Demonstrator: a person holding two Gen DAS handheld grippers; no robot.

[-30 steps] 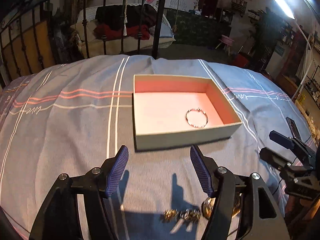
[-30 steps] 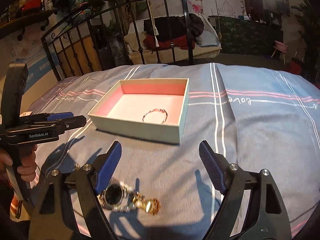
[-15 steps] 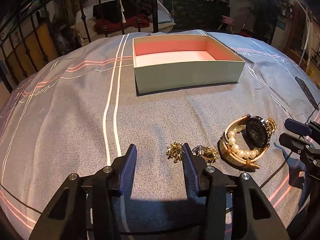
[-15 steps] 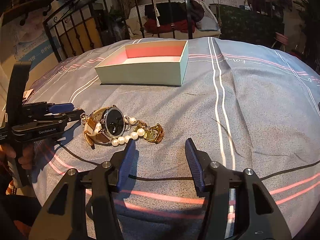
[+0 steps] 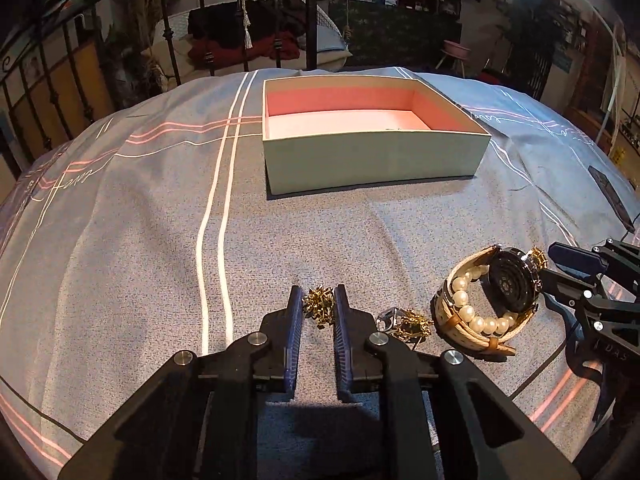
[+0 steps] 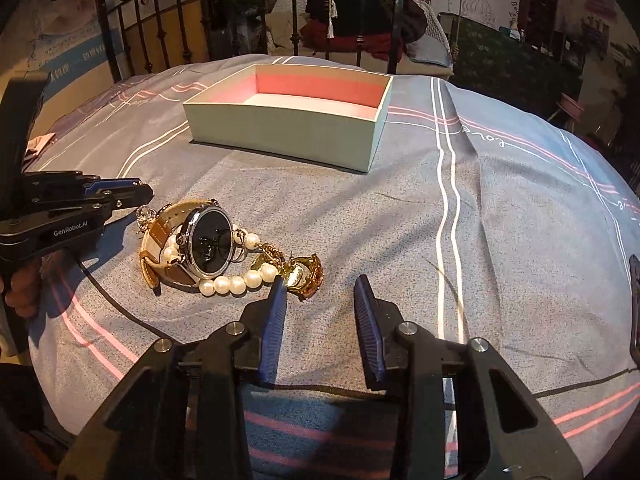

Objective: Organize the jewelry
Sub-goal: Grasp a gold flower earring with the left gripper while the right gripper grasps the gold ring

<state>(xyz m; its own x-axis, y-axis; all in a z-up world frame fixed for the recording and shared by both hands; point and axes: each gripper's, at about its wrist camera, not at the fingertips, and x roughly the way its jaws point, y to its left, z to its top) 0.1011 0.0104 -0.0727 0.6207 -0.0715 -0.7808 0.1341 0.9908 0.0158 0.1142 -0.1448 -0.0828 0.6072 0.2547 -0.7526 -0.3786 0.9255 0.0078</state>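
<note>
My left gripper [image 5: 318, 292] rests low on the grey striped bedspread, its jaws closing, and both pads touch a small gold earring [image 5: 319, 307] between them. A second gold earring [image 5: 412, 322] lies just to its right. Further right, a dark-faced watch [image 5: 510, 284] is tangled with a pearl bracelet [image 5: 468, 312]. My right gripper [image 6: 320, 282] is closing too, with nothing pressed between its pads. A gold ring-like piece [image 6: 306, 274] lies at its left fingertip, next to the watch [image 6: 210, 240] and pearls [image 6: 228, 285]. The pale green box [image 5: 376, 158] with a pink inside stands beyond.
The right gripper [image 5: 558, 268] reaches in from the right edge of the left wrist view. The left gripper [image 6: 142, 191] and a hand show at the left of the right wrist view. A dark flat object [image 5: 610, 196] lies far right. A black iron bedframe [image 5: 308, 12] stands behind.
Both grippers have come down close to the bedspread and narrowed their jaws. The left jaws now enclose the gold earring. The box's near wall now hides the ring inside.
</note>
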